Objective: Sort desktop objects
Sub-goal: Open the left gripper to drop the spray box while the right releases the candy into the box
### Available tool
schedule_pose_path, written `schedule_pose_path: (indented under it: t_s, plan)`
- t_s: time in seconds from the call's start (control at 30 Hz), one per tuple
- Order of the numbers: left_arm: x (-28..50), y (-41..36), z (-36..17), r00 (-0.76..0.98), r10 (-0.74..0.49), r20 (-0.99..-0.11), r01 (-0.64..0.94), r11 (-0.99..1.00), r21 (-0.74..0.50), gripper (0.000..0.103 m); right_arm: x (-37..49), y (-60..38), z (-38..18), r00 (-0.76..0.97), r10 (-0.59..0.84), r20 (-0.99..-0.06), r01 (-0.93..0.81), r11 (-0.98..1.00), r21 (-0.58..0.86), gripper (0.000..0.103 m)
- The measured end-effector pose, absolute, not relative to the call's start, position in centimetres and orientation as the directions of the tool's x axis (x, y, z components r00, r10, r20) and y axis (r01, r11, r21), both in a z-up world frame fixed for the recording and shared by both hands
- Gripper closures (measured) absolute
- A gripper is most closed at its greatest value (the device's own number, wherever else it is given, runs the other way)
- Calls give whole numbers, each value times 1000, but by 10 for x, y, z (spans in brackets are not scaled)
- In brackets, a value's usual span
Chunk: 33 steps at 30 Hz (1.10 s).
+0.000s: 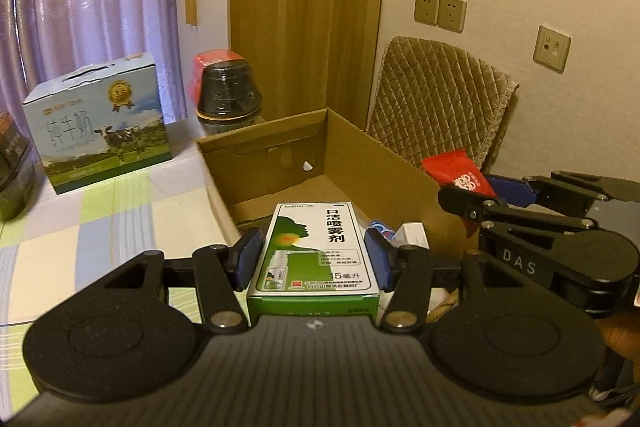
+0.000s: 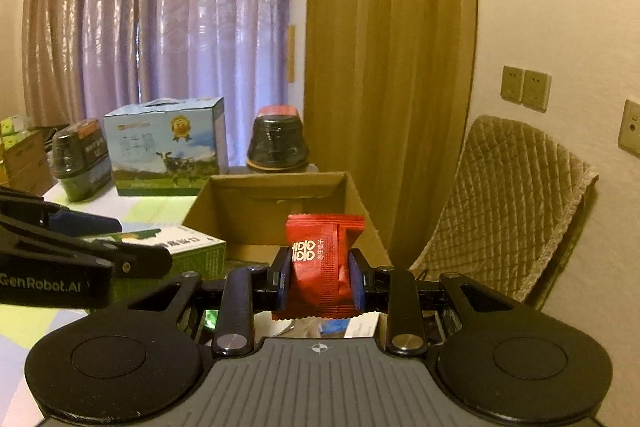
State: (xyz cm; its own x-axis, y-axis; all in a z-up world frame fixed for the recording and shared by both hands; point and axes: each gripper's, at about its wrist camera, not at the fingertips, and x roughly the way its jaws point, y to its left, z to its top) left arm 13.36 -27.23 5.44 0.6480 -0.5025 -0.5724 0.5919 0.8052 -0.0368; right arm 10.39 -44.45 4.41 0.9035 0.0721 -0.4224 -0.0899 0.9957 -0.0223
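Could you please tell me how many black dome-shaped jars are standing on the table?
2: one black jar behind the cardboard box, and another black jar left of the milk carton. Others may be hidden.

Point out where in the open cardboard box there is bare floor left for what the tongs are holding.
The brown open cardboard box has bare floor along its far wall, below the handle cutout. Its near end is crowded: small packets lie under the green-and-white spray carton held in the left tongs. The right tongs grip a red snack packet above that near end.
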Motion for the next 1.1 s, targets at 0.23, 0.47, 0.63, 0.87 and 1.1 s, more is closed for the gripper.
schedule_pose_path:
  t_s: [0.23, 0.47, 0.63, 0.87, 1.1]
  plan:
    - [139, -288, 48, 638, -501, -585, 597, 801, -34, 52, 115, -458, 42, 902, 70, -425, -81, 997, -8, 76]
    - [149, -295, 46, 632, -500, -592, 596, 802, -40, 52, 125, -465, 40, 897, 71, -437, -79, 997, 0, 76]
    - [157, -300, 44, 632, -496, -595, 593, 804, -41, 52, 133, -465, 38, 894, 72, -443, -79, 997, 3, 76]
    - [169, -302, 42, 631, -501, -593, 586, 808, -59, 52, 141, -466, 38, 893, 70, -444, -74, 997, 6, 76]
    - [166, -283, 38, 650, -493, -579, 573, 818, -54, 38, 142, -466, 34, 888, 70, -454, -74, 997, 7, 76]
